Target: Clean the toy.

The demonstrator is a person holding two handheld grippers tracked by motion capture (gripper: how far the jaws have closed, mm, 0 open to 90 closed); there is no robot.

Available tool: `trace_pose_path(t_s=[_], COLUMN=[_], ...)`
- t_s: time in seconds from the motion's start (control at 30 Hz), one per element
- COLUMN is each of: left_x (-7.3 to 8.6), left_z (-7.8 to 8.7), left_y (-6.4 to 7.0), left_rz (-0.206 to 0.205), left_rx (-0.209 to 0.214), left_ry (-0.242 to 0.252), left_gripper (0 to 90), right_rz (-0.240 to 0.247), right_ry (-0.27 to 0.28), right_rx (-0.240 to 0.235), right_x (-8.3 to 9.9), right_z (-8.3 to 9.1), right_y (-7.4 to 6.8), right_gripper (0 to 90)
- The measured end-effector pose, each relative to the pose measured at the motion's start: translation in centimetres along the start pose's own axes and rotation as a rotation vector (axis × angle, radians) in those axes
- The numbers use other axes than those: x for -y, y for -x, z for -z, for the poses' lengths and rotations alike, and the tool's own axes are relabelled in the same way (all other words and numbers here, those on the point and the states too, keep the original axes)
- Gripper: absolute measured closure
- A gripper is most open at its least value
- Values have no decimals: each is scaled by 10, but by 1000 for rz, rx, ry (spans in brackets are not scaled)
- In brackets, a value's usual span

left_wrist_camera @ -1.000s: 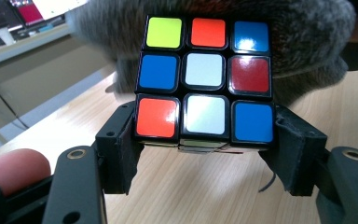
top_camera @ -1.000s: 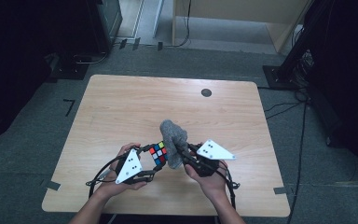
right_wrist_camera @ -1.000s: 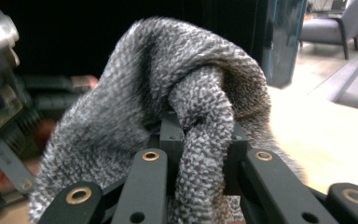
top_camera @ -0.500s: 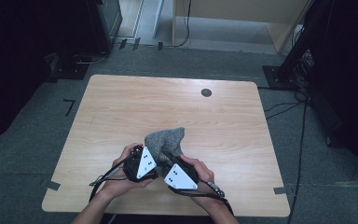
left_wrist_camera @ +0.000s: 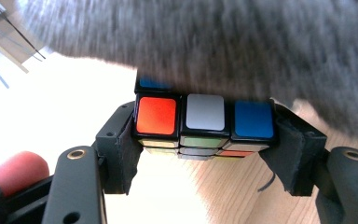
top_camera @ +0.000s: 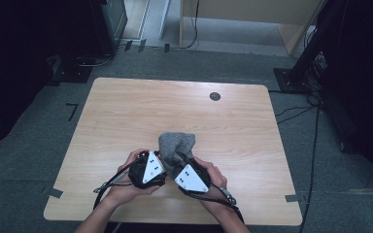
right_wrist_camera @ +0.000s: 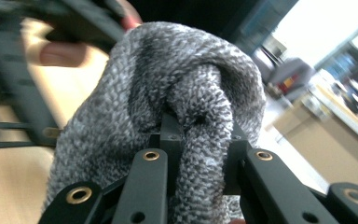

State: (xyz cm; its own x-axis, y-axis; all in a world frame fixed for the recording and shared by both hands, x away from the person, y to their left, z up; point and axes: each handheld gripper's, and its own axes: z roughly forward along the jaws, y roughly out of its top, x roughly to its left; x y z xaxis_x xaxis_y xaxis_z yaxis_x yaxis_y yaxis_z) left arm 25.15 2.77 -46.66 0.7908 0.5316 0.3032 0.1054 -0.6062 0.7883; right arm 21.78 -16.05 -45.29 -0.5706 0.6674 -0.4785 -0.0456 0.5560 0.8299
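My left gripper (left_wrist_camera: 205, 140) is shut on a colour puzzle cube (left_wrist_camera: 205, 122), whose facing row shows red, white and blue squares. A grey knitted cloth (left_wrist_camera: 223, 46) hangs over the top of the cube and hides the rest of it. My right gripper (right_wrist_camera: 198, 140) is shut on a bunched fold of that same grey cloth (right_wrist_camera: 168, 93). In the high view both grippers, left (top_camera: 148, 170) and right (top_camera: 188, 175), sit side by side near the table's front edge, with the cloth (top_camera: 176, 145) draped between them.
The wooden table (top_camera: 126, 116) has a small dark round grommet (top_camera: 215, 96) near its far edge. Black cables (top_camera: 111, 182) trail from the left gripper toward the front. Dark stands and floor cables surround the table.
The right gripper swung the cloth from beside the cube to over it. Both hands drew closer together and nearer the front edge. The cube's colours became covered in the high view.
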Motion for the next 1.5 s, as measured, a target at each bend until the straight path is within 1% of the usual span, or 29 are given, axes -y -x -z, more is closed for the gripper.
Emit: trace_pose_path(t_s=[0.07, 0.1, 0.13, 0.17, 0.27, 0.33, 0.37, 0.43, 0.5, 0.57, 0.63, 0.7, 0.73, 0.77, 0.8, 0.87, 0.93, 1.0, 1.07, 1.1, 1.13, 1.17, 1.2, 1.23, 1.27, 1.3, 1.37, 1.43, 1.5], left_x=[0, 0, 0, 0, 0, 0, 0, -1, -1, -1, 0, -1, -1, -2, -1, 1, 3, 5, 5, 8, 8, 10, 10, 10, 10, 10, 10, 11, 13], left_z=[0, 0, 0, 1, 1, 0, 1, 1, 2, 2, 1, 2, 3, 4, 5, 4, 6, 11, 13, 18, 18, 22, 22, 27, 27, 30, 30, 28, 25], left_y=[0, 0, 0, 0, 0, 0, 0, 0, 1, 1, 1, 0, 0, -1, -1, -3, -7, -12, -15, -21, -21, -24, -24, -25, -25, -26, -26, -26, -26], left_rz=[6, 7, 7, -4, -8, -5, -1, -2, -11, -11, -6, -2, 3, 5, 0, 4, 32, 72, 93, 127, 127, 149, 149, 153, 153, 146, 146, 142, 144], left_rx=[7, 10, 10, 8, 4, 9, 12, 17, 11, 9, 15, 19, 23, 30, 25, 22, 43, 76, 94, 130, 130, 164, 164, 198, 198, 215, 213, 204, 213], left_ry=[5, 8, 8, 4, 2, 4, 7, 17, 12, 9, 16, 23, 32, 43, 42, 40, 69, 125, 156, 216, 216, 268, 268, 323, 323, 342, 341, 323, 315], left_gripper=[346, 346, 346, 346, 346, 346, 346, 346, 346, 346, 346, 346, 346, 346, 347, 347, 347, 346, 347, 347, 346, 347, 347, 347, 346, 347, 347, 347, 346], right_rz=[-16, -2, -2, 42, 8, -13, -22, -2, 24, 8, -48, -71, -77, -55, -25, -10, -67, -176, -301, -349, -349, -402, -402, -390, -390, -356, -382, -451, -466], right_ry=[8, 47, 47, 33, -17, -20, -1, 48, 32, 18, -26, -12, 39, 58, 53, 18, -17, -22, 40, 85, 85, 141, 152, 137, 137, 38, -6, 65, 151], right_rx=[-6, -64, -64, -69, -13, -5, -13, -87, -91, -70, 5, 3, -62, -104, -109, -69, -11, 15, -22, -58, -58, -128, -165, -185, -185, -149, -122, -148, -201], right_x=[0, -2, -2, -4, -1, 0, -1, -4, -5, -4, 0, 0, -2, -3, -4, -3, 2, 10, 17, 18, 18, 18, 18, 19, 19, 23, 29, 30, 23], right_z=[1, 3, 3, 1, -2, -1, 0, 2, 1, 0, 1, 3, 5, 5, 4, 1, 1, 4, 8, 10, 10, 10, 8, 6, 6, -1, -3, 3, 7], right_y=[1, -2, -2, -7, -2, 1, 1, -5, -7, -4, 9, 11, 9, 6, 2, 4, 17, 33, 46, 49, 49, 50, 49, 47, 47, 45, 50, 56, 57], right_gripper=[772, 770, 770, 771, 771, 771, 770, 768, 770, 771, 771, 771, 768, 767, 768, 769, 771, 771, 771, 771, 771, 770, 770, 770, 770, 770, 771, 770, 768])
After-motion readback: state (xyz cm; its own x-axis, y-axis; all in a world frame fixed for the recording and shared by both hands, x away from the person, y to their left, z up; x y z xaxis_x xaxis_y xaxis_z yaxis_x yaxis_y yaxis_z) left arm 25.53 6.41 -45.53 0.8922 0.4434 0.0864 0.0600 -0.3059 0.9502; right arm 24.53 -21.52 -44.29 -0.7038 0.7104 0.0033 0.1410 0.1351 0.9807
